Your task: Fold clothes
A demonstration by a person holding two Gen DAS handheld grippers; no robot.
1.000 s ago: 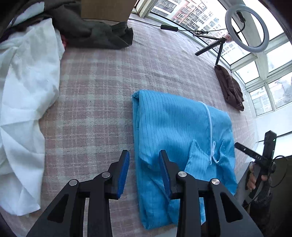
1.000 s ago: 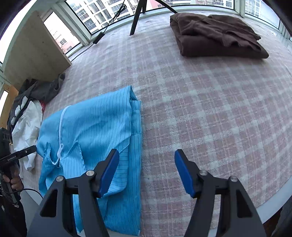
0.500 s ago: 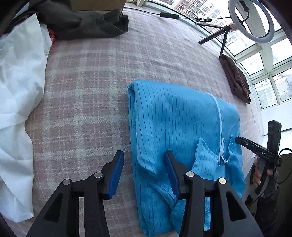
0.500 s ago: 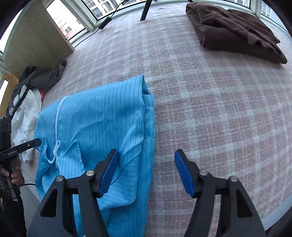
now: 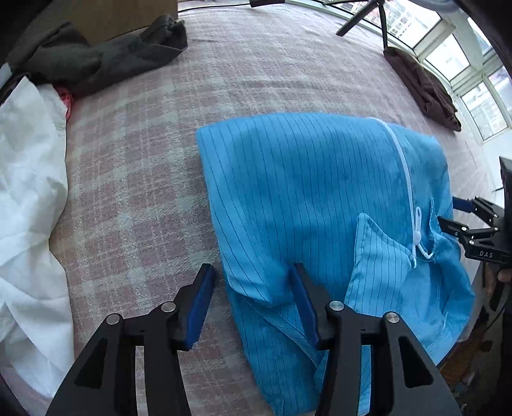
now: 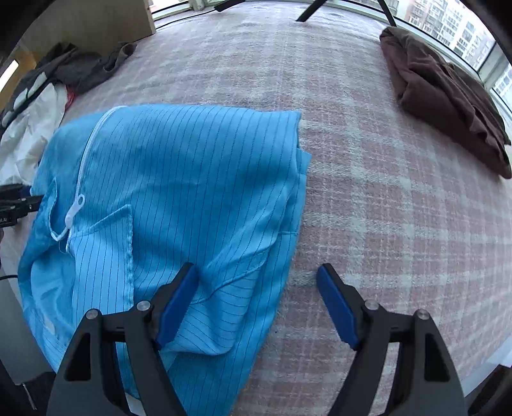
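A blue pinstriped garment [image 5: 304,198] with a white zipper [image 5: 406,179] lies folded on the plaid bedspread [image 5: 134,179]. My left gripper [image 5: 251,288] points down at its left side edge; the jaws are closing, one pad on the bedspread, the other resting on the cloth, and the edge lies between them unpinched. My right gripper [image 6: 257,288] straddles the garment's [image 6: 179,179] right side edge the same way, its jaws opening and the cloth loose between them. Each gripper also shows at the other view's margin: the right gripper [image 5: 473,224], the left gripper [image 6: 16,198].
A crumpled white cloth [image 5: 28,192] lies at the left, with a dark grey garment [image 5: 105,60] behind it. A folded brown garment [image 6: 448,102] sits at the far right by the windows. Tripod legs [image 5: 361,19] stand at the back. The bed's near edge runs just below the grippers.
Both grippers have moved in and down over the blue garment's side edges and rolled. The right jaws stand wider than before; the left jaws widened, then narrowed a little.
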